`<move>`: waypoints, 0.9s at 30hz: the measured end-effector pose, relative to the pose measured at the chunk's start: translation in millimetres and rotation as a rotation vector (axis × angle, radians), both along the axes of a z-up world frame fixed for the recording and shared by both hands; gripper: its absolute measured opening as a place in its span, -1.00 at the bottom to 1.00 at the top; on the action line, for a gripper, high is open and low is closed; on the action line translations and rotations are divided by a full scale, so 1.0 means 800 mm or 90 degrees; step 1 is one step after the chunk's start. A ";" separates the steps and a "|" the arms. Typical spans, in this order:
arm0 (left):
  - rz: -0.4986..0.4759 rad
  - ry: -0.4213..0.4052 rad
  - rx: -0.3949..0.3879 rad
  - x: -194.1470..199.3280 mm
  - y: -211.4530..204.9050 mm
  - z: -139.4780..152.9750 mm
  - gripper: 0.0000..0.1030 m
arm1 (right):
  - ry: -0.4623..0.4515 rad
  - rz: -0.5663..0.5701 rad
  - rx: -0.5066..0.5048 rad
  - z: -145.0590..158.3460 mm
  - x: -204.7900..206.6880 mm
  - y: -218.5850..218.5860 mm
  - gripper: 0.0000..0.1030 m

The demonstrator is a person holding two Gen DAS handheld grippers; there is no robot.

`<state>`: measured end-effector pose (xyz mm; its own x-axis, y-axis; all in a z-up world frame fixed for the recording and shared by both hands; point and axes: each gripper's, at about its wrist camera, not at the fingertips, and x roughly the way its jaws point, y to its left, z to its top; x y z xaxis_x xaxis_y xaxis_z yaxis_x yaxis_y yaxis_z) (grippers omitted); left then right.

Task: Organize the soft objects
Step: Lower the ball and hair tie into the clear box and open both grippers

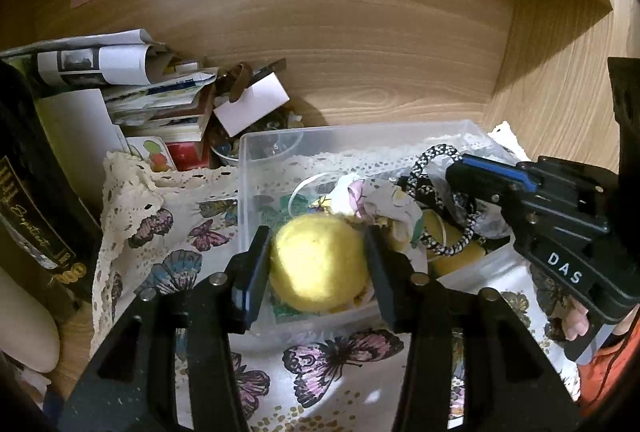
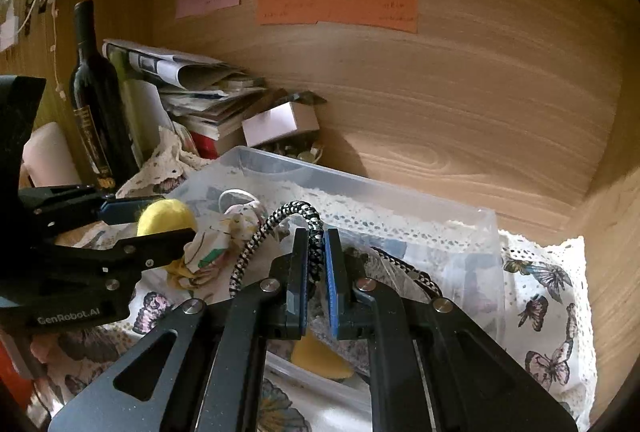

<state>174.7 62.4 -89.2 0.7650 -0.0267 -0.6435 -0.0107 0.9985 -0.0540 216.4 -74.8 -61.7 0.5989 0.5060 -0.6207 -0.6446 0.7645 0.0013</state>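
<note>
My left gripper (image 1: 318,266) is shut on a yellow felt ball (image 1: 318,264) and holds it over the near edge of a clear plastic box (image 1: 280,139). The ball also shows in the right wrist view (image 2: 164,218), between the left gripper's fingers (image 2: 160,246). My right gripper (image 2: 316,274) is shut on a black-and-white braided rope (image 2: 260,236) above the same box (image 2: 400,191). In the left wrist view the rope (image 1: 434,155) loops out of the right gripper (image 1: 460,167). A crumpled patterned cloth (image 1: 380,201) and a yellow soft piece (image 2: 320,358) lie inside the box.
The box stands on a butterfly-print lace cloth (image 1: 192,228) inside a wooden cabinet (image 1: 360,63). A dark wine bottle (image 2: 94,103), a pile of papers and books (image 2: 200,87) and a small white box (image 2: 276,127) crowd the back left. Coloured paper notes (image 2: 336,1) hang on the back wall.
</note>
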 end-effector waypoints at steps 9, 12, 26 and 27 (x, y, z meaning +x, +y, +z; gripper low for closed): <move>0.006 -0.045 -0.001 -0.021 0.000 0.025 0.25 | -0.008 0.001 0.033 0.024 -0.009 -0.020 -0.51; 0.006 -0.074 0.005 -0.035 -0.004 0.042 0.25 | -0.029 0.003 0.051 0.042 -0.023 -0.030 -0.51; 0.005 -0.253 0.010 -0.119 -0.036 0.121 0.43 | -0.141 -0.016 0.174 0.125 -0.103 -0.101 -0.09; 0.004 -0.260 0.009 -0.125 -0.038 0.124 0.50 | -0.145 -0.016 0.178 0.127 -0.107 -0.105 -0.08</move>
<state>75.1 31.9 10.1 0.9580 -0.0142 -0.2863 0.0024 0.9991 -0.0418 130.8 -158.9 40.3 0.7203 0.6208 -0.3095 -0.6332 0.7707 0.0721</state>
